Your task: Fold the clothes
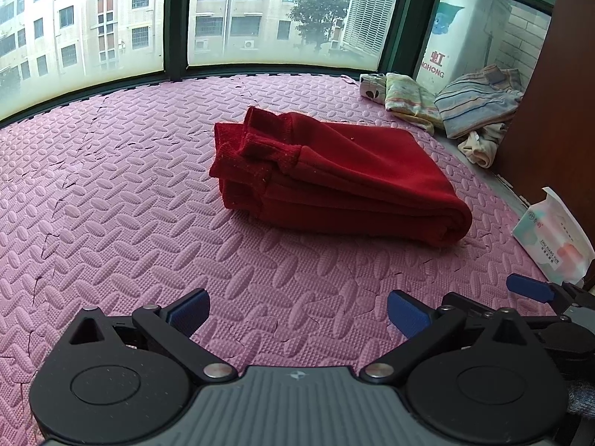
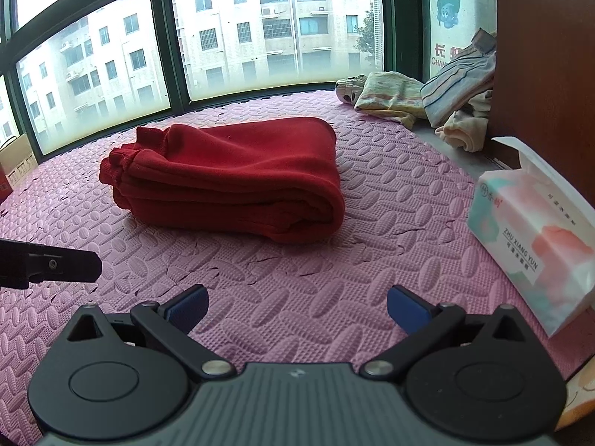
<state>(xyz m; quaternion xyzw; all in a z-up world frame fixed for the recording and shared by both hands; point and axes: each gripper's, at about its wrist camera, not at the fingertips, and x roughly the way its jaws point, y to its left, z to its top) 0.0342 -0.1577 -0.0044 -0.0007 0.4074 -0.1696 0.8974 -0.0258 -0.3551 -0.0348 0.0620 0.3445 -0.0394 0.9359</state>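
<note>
A red garment [image 1: 334, 174] lies folded into a thick stack on the pink foam mat [image 1: 111, 204], with a cuffed sleeve on top at its left end. It also shows in the right wrist view [image 2: 230, 178]. My left gripper [image 1: 297, 312] is open and empty, low over the mat, well short of the garment. My right gripper [image 2: 297, 308] is open and empty, also short of the garment. The right gripper's blue finger [image 1: 528, 288] shows at the right edge of the left wrist view. The left gripper's dark finger [image 2: 70, 265] shows at the left of the right wrist view.
A pile of unfolded clothes [image 1: 465, 107] lies at the back right corner by a brown cabinet [image 1: 557, 93]; it also shows in the right wrist view [image 2: 427, 100]. A tissue pack [image 2: 531, 234] stands on the mat at right. Windows [image 1: 260, 18] line the back. A cardboard box [image 2: 15, 163] sits far left.
</note>
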